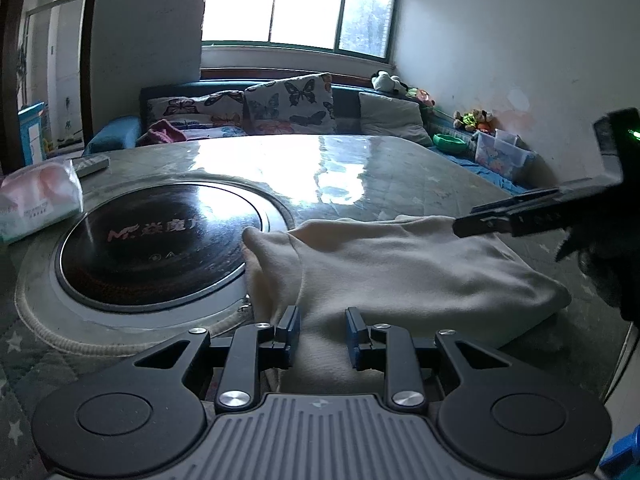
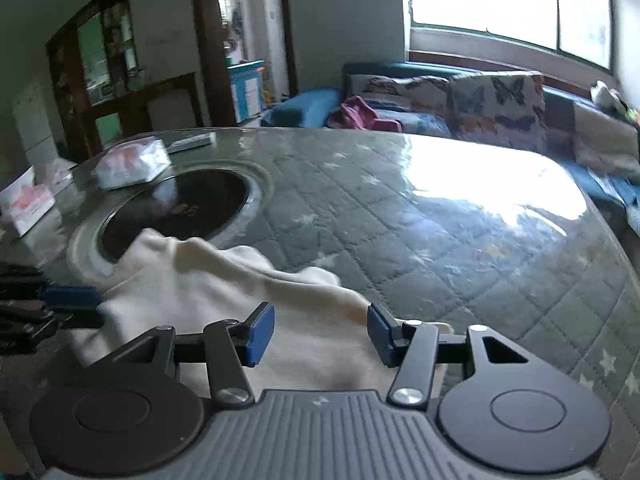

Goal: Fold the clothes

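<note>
A cream-white garment [image 1: 400, 272] lies folded in a thick bundle on the glass-topped table [image 1: 360, 172], its left edge over the rim of the round black cooktop [image 1: 160, 240]. My left gripper [image 1: 322, 330] is open, with the garment's near edge between and under its jaws. My right gripper [image 2: 321, 330] is open just above the garment [image 2: 224, 280]. The right gripper also shows in the left wrist view [image 1: 500, 222], hovering over the garment's far right corner. The left gripper's fingers [image 2: 72, 298] show at the left edge of the right wrist view.
A tissue pack [image 1: 36, 200] and a remote [image 1: 90, 165] lie at the table's far left. A tissue box [image 2: 28, 204] stands at the left edge. A sofa with butterfly cushions [image 1: 288, 104] runs behind the table under the window. A toy bin [image 1: 500, 154] stands at right.
</note>
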Available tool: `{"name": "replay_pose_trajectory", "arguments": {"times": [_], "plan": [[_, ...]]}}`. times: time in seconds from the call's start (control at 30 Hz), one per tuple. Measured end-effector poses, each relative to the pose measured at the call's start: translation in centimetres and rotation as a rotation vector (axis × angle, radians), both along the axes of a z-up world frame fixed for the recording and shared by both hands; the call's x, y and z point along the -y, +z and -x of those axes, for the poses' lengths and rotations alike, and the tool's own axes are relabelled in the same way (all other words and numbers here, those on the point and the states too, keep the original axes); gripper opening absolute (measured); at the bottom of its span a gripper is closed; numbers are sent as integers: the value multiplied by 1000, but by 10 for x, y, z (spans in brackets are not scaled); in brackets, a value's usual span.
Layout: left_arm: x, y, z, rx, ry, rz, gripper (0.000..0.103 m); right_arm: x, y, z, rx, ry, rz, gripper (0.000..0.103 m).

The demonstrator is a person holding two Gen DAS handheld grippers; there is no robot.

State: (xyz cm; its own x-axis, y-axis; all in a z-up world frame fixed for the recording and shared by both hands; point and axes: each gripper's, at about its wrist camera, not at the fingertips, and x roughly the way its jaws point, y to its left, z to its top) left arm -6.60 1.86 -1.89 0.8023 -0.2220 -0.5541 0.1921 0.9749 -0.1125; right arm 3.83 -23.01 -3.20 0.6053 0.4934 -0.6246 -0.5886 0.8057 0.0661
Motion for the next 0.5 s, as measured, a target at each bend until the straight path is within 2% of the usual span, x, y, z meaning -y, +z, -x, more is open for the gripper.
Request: {"name": "replay_pose_trajectory", "arguments": {"times": [0.33,0.5], "plan": [[-12,4,9,-3,56,12,28,-45,7,48,42,200,63,53],[-28,4,10,-45,90,50,28,-76,5,73,67,335,100,53]]}}
